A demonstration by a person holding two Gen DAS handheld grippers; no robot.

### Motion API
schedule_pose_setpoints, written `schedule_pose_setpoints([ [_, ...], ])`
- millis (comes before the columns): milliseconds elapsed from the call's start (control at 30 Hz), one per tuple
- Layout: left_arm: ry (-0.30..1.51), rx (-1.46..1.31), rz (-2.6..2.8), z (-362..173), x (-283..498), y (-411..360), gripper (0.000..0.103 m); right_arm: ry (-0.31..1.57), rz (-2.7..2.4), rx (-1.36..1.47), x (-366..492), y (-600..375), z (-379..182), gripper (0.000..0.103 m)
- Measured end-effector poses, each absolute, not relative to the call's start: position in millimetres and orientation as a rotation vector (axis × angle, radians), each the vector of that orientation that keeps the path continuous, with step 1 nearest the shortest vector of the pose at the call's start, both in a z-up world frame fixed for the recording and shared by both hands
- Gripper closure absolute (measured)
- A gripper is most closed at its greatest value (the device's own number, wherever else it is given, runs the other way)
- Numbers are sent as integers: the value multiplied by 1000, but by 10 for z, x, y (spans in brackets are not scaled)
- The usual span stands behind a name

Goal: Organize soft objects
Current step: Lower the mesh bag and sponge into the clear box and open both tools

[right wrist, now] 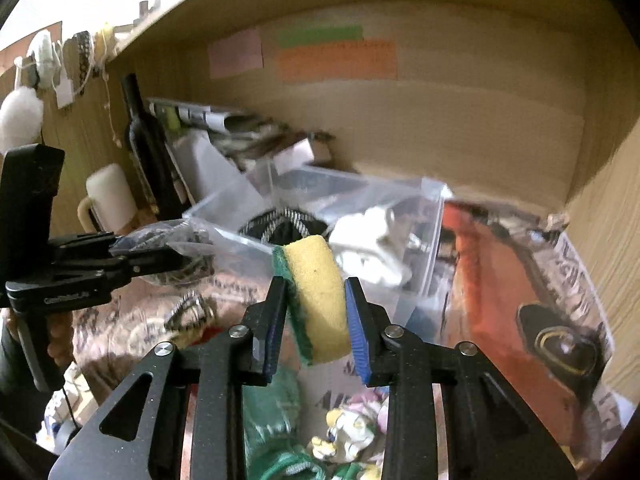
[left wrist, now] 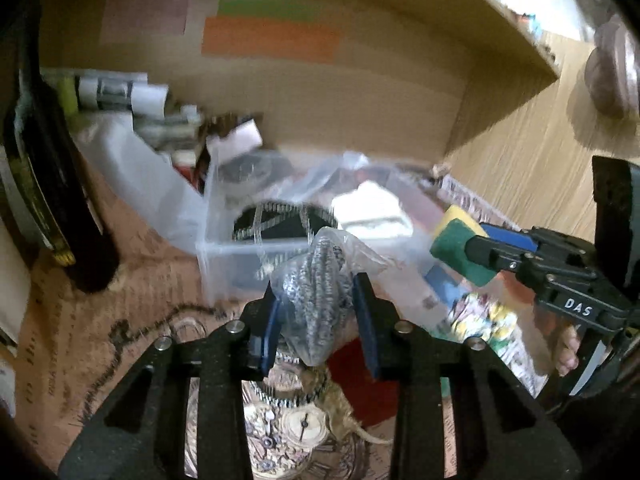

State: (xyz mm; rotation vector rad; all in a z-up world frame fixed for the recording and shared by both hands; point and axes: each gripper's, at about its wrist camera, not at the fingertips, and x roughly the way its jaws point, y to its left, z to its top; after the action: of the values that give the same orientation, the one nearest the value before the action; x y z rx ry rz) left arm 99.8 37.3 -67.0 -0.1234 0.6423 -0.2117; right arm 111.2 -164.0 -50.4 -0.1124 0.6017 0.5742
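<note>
The left gripper (left wrist: 316, 312) is seen clamped on a bagged steel-wool scourer (left wrist: 316, 292), which is pinched between its blue pads (left wrist: 366, 320). The right gripper (right wrist: 316, 316) is closed around a yellow-and-green sponge (right wrist: 320, 300), squeezed between both fingers. The two grippers are held near one another, side by side, both raised and pointed forward
</note>
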Motion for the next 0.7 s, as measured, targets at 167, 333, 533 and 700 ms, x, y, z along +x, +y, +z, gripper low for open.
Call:
schedule_pose_setpoints([
  [167,563,-125,-192,-425,1030,431,69,552,574,-96,1172,-1623,-355,76],
  [333,526,-138,-162,-296,1181,518,69,519,571,-99,1294,-1555,-238,76],
  [533,536,-159,-136,-315,1468,602,69,518,573,-105,1487,-1467,-200,76],
  [700,571,-174,-120,-427,1703,610,69,561,576,-125,1663,-1342,-273,76],
])
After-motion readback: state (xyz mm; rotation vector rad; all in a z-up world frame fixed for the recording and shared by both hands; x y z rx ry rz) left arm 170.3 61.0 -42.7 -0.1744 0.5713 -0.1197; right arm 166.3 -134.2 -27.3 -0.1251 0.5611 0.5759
